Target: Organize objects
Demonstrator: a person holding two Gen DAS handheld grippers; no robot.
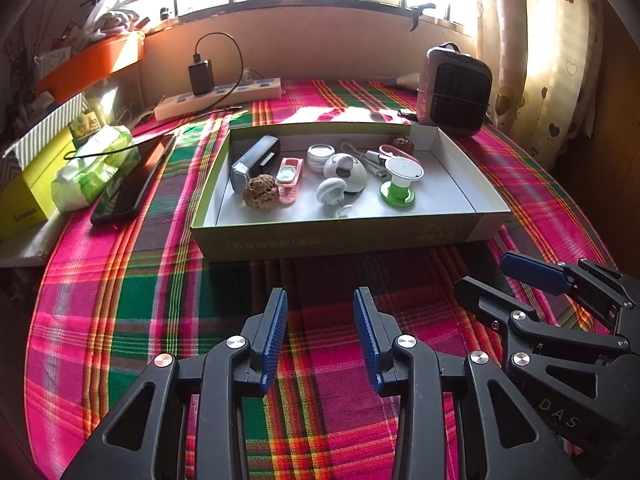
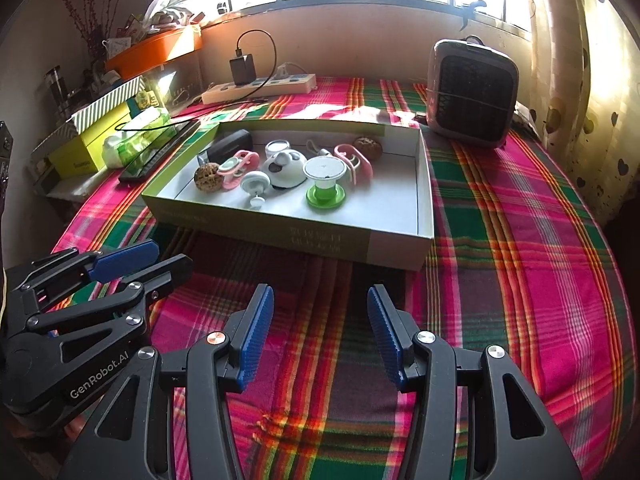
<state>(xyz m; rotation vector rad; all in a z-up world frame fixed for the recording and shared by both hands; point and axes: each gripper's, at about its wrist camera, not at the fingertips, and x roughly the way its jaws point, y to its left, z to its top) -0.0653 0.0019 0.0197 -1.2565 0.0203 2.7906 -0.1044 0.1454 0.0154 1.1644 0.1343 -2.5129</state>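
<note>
Trinkets fill the shallow cardboard box that sits on the plaid cloth in the middle of the table, and the box with its load looks like the thing to be dealt with. Inside lie a knobbly brown nut, a dark rectangular case, a pink flat piece, a small white jar, a white domed gadget, a white mushroom-shaped piece, a green-and-white spool and a second nut in the far corner, most of them touching or just beside one another. All should be light; the domed and mushroom pieces are probably smooth plastic that could slip or roll, so I would pinch them low across the narrowest part. The nut is rough and hard and should grip well anywhere. The spool is best taken by its waist between the two discs. The box itself is thin card, likely to flex, so hold it by a side wall near a corner. The left gripper and the right gripper both hang over bare cloth in front of the box, jaws apart with nothing between them. A phone, tissue pack, power strip and small heater stand around the box.
</note>
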